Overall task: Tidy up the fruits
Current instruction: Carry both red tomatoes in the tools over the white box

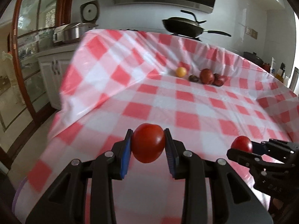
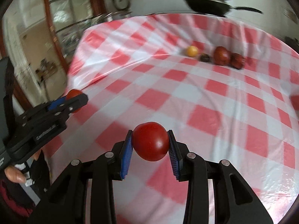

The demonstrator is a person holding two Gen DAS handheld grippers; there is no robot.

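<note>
My left gripper [image 1: 148, 143] is shut on a red tomato [image 1: 148, 142] and holds it above the checked tablecloth [image 1: 186, 102]. My right gripper [image 2: 150, 142] is shut on a second red tomato [image 2: 151, 141], also above the cloth. Each gripper shows in the other's view: the right one [image 1: 243, 146] at the lower right with its tomato [image 1: 241, 143], the left one [image 2: 74, 100] at the left with its tomato [image 2: 73, 94]. At the far side of the table lies a row of fruits: a yellow one [image 1: 180, 72], a small dark one [image 1: 193, 78], a large red one [image 1: 206, 76] and a smaller red one [image 1: 218, 80].
A black pan [image 1: 182, 27] sits on the stove behind the table. A steel pot [image 1: 70, 31] stands on the white counter at the left. Glass cabinet doors [image 1: 29, 46] line the left wall. Bottles [image 1: 276, 69] stand at the far right.
</note>
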